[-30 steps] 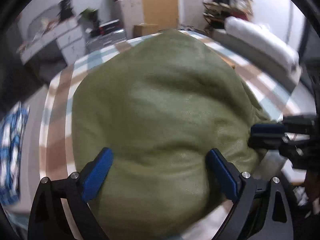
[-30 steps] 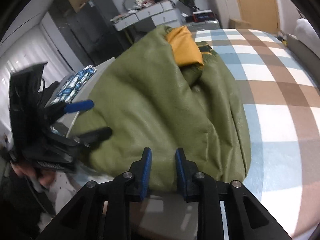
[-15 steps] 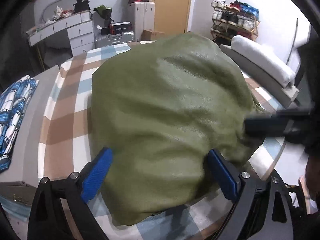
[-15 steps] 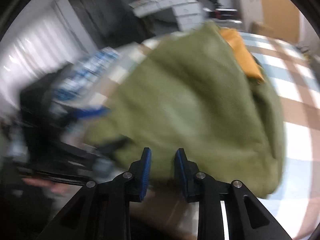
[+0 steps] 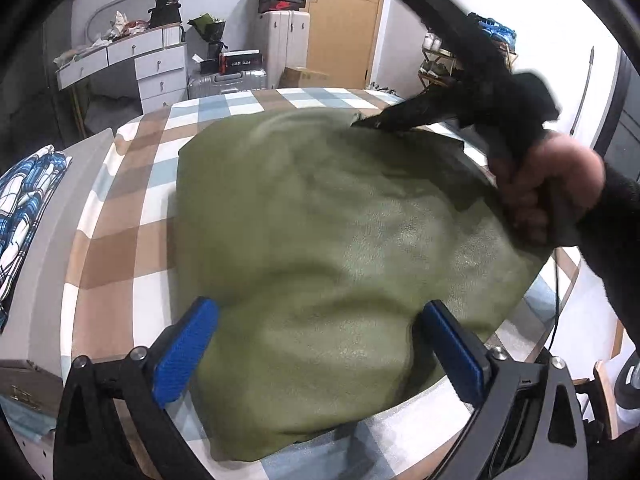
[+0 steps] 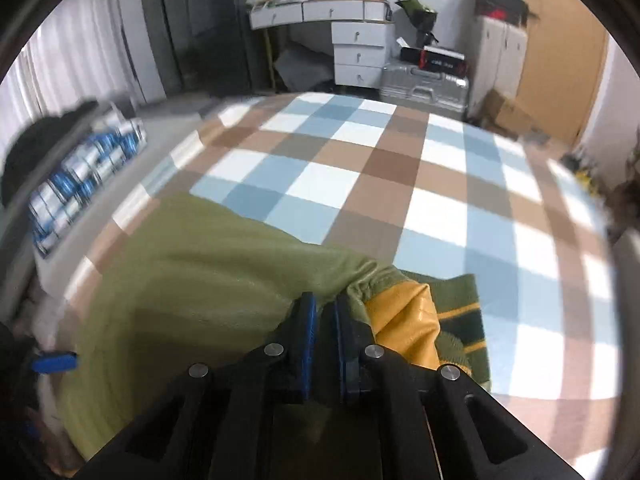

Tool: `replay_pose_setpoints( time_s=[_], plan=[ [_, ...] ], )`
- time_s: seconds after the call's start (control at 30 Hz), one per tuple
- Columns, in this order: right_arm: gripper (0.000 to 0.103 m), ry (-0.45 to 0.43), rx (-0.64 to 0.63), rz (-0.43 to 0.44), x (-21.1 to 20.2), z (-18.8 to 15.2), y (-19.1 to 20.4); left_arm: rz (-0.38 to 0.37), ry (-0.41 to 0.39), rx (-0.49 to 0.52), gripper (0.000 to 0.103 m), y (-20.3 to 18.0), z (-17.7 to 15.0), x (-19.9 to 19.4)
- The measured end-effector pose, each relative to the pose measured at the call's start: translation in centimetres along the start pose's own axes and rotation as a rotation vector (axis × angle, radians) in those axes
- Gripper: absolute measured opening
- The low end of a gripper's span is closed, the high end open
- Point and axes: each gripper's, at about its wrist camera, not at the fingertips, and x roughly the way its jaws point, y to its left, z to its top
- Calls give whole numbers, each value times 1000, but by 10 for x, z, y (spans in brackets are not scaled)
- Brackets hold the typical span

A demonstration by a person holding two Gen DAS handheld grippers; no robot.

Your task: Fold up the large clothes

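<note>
Right gripper (image 6: 323, 308) now pinching (leathery) jacket (image 5: 340, 240)

A faint leather-like sheen is shown by the large olive-green jacket (image 5: 332, 240), with smooth mustard-yellow lining (image 6: 404, 320) and ribbed knit trim. The bed's checked cloth cover (image 6: 360, 176) looks matt.

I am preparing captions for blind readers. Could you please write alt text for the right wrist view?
The right gripper, jaws nearly closed, pinches the olive green jacket near its yellow lining and striped knit hem. The jacket lies on a bed with a blue, brown and white checked cover.
</note>
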Motion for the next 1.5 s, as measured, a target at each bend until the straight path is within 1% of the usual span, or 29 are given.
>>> replay_pose_setpoints(
  time_s=[0.07, 0.13, 0.17, 0.2, 0.23, 0.27, 0.33, 0.37, 0.4, 0.43, 0.47, 0.5, 0.57, 0.67, 0.7, 0.77, 0.83, 0.93, 0.97, 1.0, 1.03, 1.07, 1.13, 1.2, 1.3, 1.37, 1.4, 1.43, 1.5],
  plan=[
    [10, -23, 57, 53, -26, -5, -7, -9, 15, -12, 100, 4, 2, -2],
    [12, -49, 85, 87, -47, -10, -13, -15, 40, -67, 100, 15, 5, -6],
    [24, -64, 96, 96, -61, -15, -14, -26, 52, -95, 100, 18, 4, -8],
    [50, -74, 105, 95, -72, -20, -16, -51, 72, -153, 100, 32, 6, -12],
    [64, -86, 120, 101, -83, -28, -20, -71, 82, -201, 100, 44, 7, -16],
    [76, -106, 130, 118, -95, -36, -21, -88, 81, -246, 100, 56, 7, -20],
    [76, -119, 136, 140, -106, -45, -29, -129, 67, -357, 100, 87, 8, -28],
    [80, -104, 133, 134, -104, -48, -33, -152, 74, -399, 100, 97, 8, -27],
    [81, -89, 126, 119, -102, -49, -36, -209, 101, -432, 100, 107, 10, -22],
    [81, -60, 118, 82, -94, -52, -40, -251, 133, -445, 100, 110, 12, -16],
    [81, -38, 119, 62, -88, -54, -43, -281, 157, -440, 100, 110, 15, -9],
    [81, -10, 127, 71, -79, -55, -48, -298, 172, -422, 100, 107, 18, -4],
    [81, 24, 174, 137, -67, -58, -60, -336, 216, -383, 100, 102, 23, 8],
    [81, 62, 222, 215, -51, -61, -72, -382, 300, -377, 100, 98, 24, 29],
    [81, 79, 239, 242, -44, -63, -74, -390, 307, -377, 100, 99, 25, 34],
    [82, 148, 308, 329, -25, -68, -79, -425, 302, -362, 99, 96, 27, 36],
    [81, 154, 337, 379, -18, -69, -81, -471, 311, -374, 96, 94, 27, 37],
    [69, 144, 335, 411, -24, -70, -81, -469, 317, -376, 88, 93, 29, 34],
    [62, 133, 331, 415, -29, -71, -81, -469, 317, -381, 82, 95, 30, 32],
    [56, 125, 321, 419, -33, -72, -80, -463, 318, -388, 79, 96, 32, 31],
    [54, 117, 314, 425, -38, -73, -79, -453, 316, -395, 76, 95, 34, 27],
    [53, 125, 311, 439, -42, -76, -76, -440, 318, -390, 76, 96, 37, 25],
    [52, 149, 271, 468, -49, -85, -68, -402, 334, -361, 76, 91, 39, 22],
    [52, 169, 237, 492, -55, -98, -60, -391, 340, -337, 76, 84, 37, 15],
    [52, 145, 303, 524, -56, -115, -66, -393, 353, -321, 77, 78, 27, 9],
    [54, 119, 317, 510, -51, -118, -65, -376, 352, -317, 77, 76, 28, 9],
    [57, 115, 309, 495, -49, -116, -62, -368, 358, -313, 77, 76, 32, 11],
    [57, 117, 297, 476, -49, -113, -57, -357, 365, -317, 77, 75, 36, 11],
    [52, 107, 274, 440, -52, -105, -51, -330, 368, -304, 77, 73, 42, 11]
  ],
)
